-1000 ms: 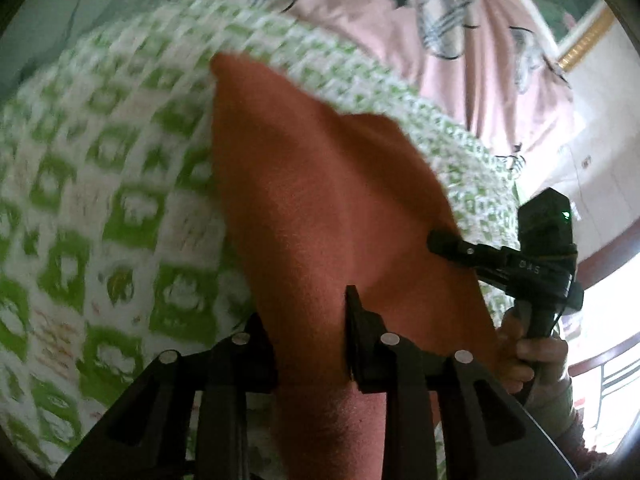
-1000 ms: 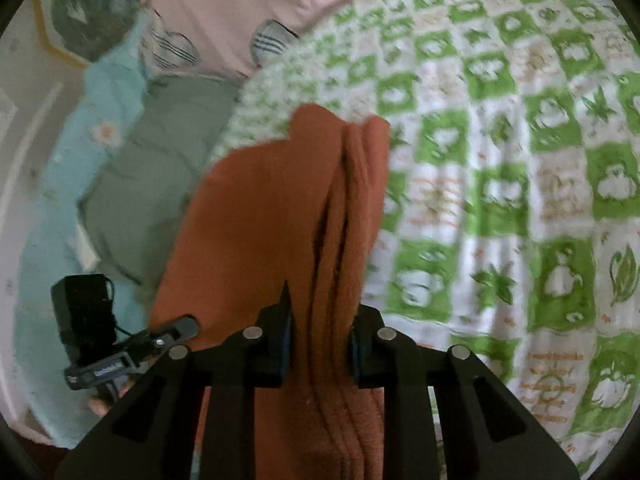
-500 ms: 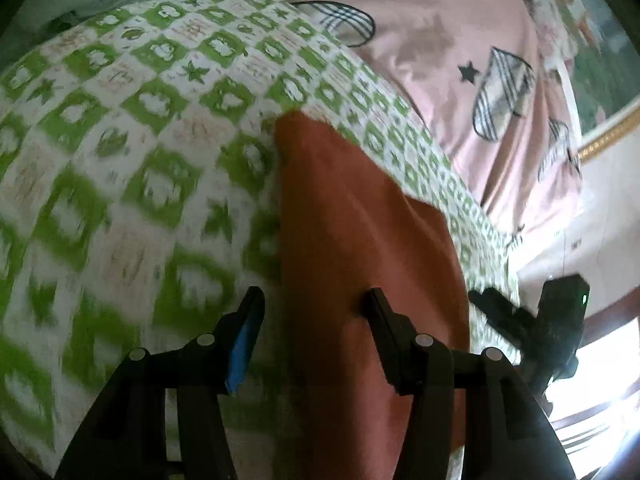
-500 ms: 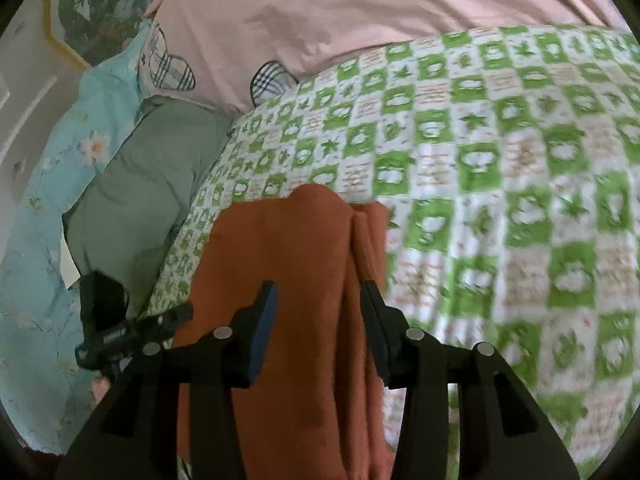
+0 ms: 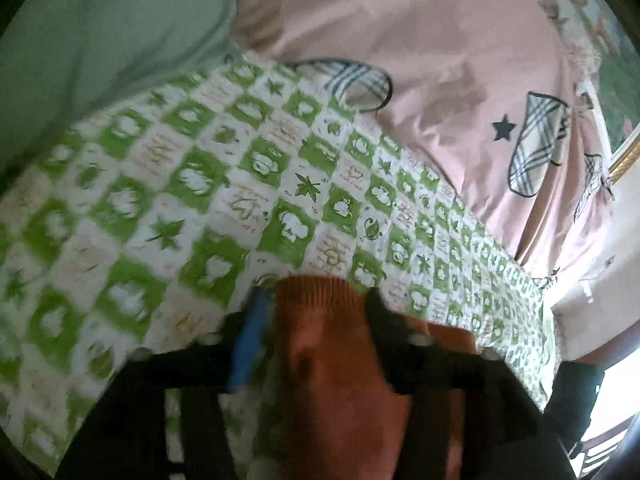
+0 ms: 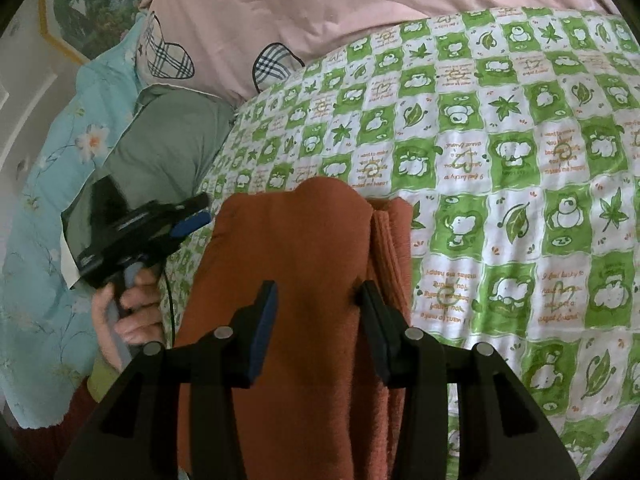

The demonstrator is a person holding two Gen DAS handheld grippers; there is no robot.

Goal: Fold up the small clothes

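Observation:
A rust-orange knit garment [image 6: 296, 240] lies folded on the green-and-white checked sheet [image 6: 500, 160], its layered edge on the right side. My right gripper [image 6: 318, 300] hovers over its near part, open, with cloth showing in the gap and the pads not pressing it. My left gripper [image 6: 200, 212], held by a hand [image 6: 128, 312], points at the garment's left edge from just beside it. In the blurred left wrist view, the left gripper [image 5: 316, 312] stands open, with the garment's ribbed hem [image 5: 316, 286] between the jaws and the garment [image 5: 328, 380] running under it.
A pink quilt [image 6: 320, 8] with plaid hearts is bunched along the sheet's far side. A grey-green pillow [image 6: 168, 148] and a light blue floral cloth [image 6: 36, 220] lie to the left. A framed picture [image 6: 92, 0] hangs on the wall behind.
Both grippers have let go of the orange garment and now stand open. The left one has swung off the cloth towards its hem; the right one has drawn back a little.

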